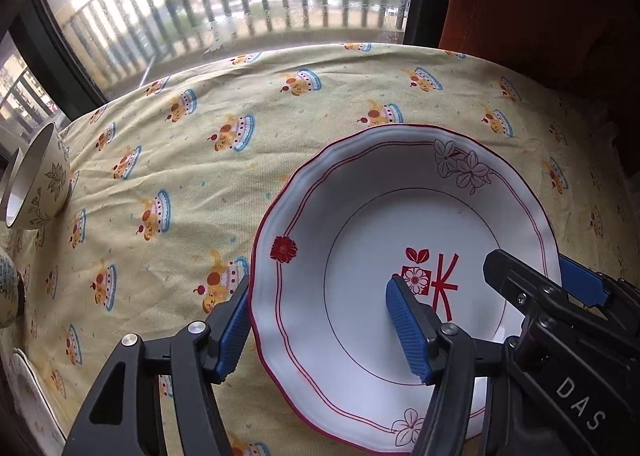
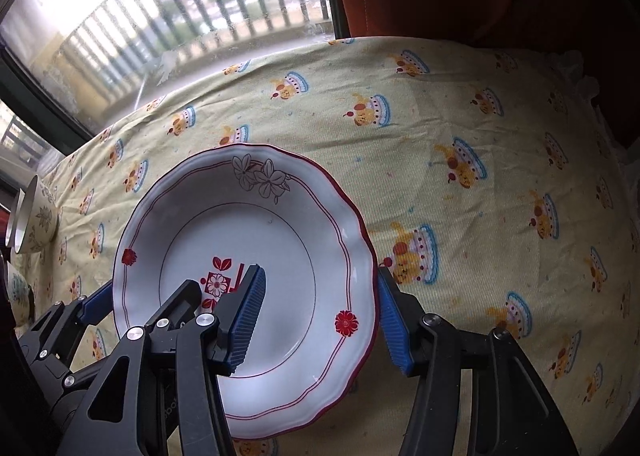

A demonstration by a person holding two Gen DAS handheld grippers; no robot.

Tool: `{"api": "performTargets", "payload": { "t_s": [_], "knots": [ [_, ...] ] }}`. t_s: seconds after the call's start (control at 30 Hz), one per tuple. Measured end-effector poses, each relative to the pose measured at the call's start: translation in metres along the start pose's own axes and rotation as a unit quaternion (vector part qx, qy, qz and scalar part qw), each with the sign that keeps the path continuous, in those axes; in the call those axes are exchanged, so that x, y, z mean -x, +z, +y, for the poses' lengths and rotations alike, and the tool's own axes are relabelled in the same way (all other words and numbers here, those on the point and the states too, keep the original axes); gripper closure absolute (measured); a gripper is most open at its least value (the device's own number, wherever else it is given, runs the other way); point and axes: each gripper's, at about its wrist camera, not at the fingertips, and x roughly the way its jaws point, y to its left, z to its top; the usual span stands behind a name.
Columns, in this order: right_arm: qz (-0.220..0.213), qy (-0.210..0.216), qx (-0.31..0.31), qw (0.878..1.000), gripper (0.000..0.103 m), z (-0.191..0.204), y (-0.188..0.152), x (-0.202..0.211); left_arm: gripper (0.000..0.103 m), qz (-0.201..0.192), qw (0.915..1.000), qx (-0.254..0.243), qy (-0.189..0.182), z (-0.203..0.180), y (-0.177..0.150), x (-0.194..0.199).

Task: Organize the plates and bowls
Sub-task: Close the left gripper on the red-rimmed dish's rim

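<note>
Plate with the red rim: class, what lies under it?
The plate sits on the cake-print tablecloth. Whatever lies directly beneath the plate is covered and cannot be seen.

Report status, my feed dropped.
Both claws open, left and right straddling opposite rims of the plate. Plate on tablecloth. Nothing in the way.

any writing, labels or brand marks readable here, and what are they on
"DAS": white letters on the black body of the right gripper, seen in the left wrist view.
Red character-like mark at the centre of the white scalloped red-rimmed plate: decorative, not readable.
Pale letters on the left gripper body: too small.
</note>
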Motion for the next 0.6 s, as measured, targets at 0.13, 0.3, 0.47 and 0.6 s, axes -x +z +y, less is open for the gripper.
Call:
{"api": "performTargets", "payload": {
  "t_s": [0.13, 0.3, 0.47, 0.6],
  "knots": [
    [0.012, 0.003, 0.006, 1.000, 0.044, 0.007, -0.018, 0.006, 0.037, 0.010, 0.9999, 0.005, 0.002, 0.008, -0.019, 0.009],
    [0.031, 0.012, 0.013, 0.999, 0.044, 0.018, -0.042, 0.015, 0.036, 0.026, 0.9996, 0.008, 0.002, 0.019, -0.045, 0.018],
    [0.049, 0.019, 0.014, 0.999, 0.044, 0.026, -0.067, 0.024, 0.036, 0.041, 0.9990, 0.018, 0.000, 0.029, -0.072, 0.029],
    [0.056, 0.018, 0.026, 0.998, 0.045, 0.032, -0.082, 0.030, 0.036, 0.044, 0.9989, 0.017, 0.000, 0.035, -0.086, 0.034]
  ]
}}
